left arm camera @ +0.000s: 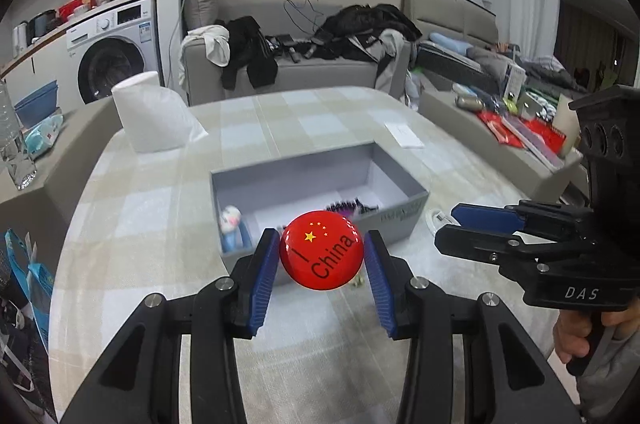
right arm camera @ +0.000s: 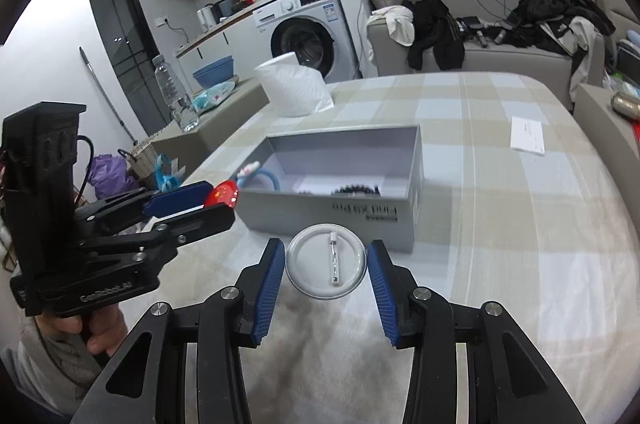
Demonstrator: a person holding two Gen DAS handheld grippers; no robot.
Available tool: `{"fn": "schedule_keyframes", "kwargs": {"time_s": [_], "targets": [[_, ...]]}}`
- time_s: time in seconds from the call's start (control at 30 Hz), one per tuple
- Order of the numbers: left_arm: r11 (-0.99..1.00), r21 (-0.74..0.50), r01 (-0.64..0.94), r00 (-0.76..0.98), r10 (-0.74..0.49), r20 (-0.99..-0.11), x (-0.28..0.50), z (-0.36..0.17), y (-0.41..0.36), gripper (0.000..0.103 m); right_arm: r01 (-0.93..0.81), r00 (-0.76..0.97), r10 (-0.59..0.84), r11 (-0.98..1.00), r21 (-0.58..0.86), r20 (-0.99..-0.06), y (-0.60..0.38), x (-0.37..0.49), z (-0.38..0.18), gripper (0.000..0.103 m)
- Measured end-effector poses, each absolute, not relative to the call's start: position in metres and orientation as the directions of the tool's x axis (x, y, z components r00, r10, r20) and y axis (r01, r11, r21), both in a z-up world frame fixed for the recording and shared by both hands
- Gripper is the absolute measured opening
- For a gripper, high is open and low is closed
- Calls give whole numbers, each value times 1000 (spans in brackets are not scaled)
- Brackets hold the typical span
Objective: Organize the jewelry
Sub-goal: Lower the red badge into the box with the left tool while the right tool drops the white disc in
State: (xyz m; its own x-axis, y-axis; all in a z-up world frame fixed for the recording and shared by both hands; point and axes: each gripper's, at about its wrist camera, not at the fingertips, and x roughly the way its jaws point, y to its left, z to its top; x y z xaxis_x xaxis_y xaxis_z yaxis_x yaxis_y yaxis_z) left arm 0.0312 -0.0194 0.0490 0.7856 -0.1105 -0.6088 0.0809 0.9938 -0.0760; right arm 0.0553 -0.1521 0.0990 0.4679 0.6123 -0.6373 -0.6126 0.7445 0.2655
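Both grippers tilt down toward the grey box (right arm camera: 344, 212) — left gripper (left arm camera: 322, 256) clamps a red "China" badge (left arm camera: 322, 250), right gripper (right arm camera: 326, 264) clamps a white badge (right arm camera: 326, 262), pin-side up.

**Two wrist cameras, one box between them**

Each camera sits just behind its own jaws and looks forward and down along them, close over the checked tabletop (left arm camera: 168, 192).

The left wrist view faces the grey box (left arm camera: 256, 184) from its near long side, with the sofa (left arm camera: 288, 72) beyond and the right gripper (left arm camera: 446, 228) at its right edge.

The right wrist view faces the same box (right arm camera: 332, 212) from slightly further right, with the left gripper (right arm camera: 222, 202) at its left edge.

Both share the box, the tabletop, the washing machine (left arm camera: 108, 52), the white roll (left arm camera: 156, 112) and the sofa.
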Motion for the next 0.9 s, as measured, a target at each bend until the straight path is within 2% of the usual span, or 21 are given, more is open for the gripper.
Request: {"fn": "schedule_keyframes", "kwargs": {"time_s": [0.2, 0.37, 0.9], "targets": [[995, -95, 24, 807, -76, -585, 51, 54, -5, 38, -618, 486, 631, 738, 273, -605, -138, 75, 118, 42], [998, -62, -4, 805, -34, -592, 70, 48, -1, 38, -614, 498, 634, 740, 275, -592, -129, 92, 128, 42], [999, -42, -16, 780, -14, -625, 84, 30, 5, 38, -586, 455, 605, 756, 292, -654, -109, 133, 106, 42]]}}
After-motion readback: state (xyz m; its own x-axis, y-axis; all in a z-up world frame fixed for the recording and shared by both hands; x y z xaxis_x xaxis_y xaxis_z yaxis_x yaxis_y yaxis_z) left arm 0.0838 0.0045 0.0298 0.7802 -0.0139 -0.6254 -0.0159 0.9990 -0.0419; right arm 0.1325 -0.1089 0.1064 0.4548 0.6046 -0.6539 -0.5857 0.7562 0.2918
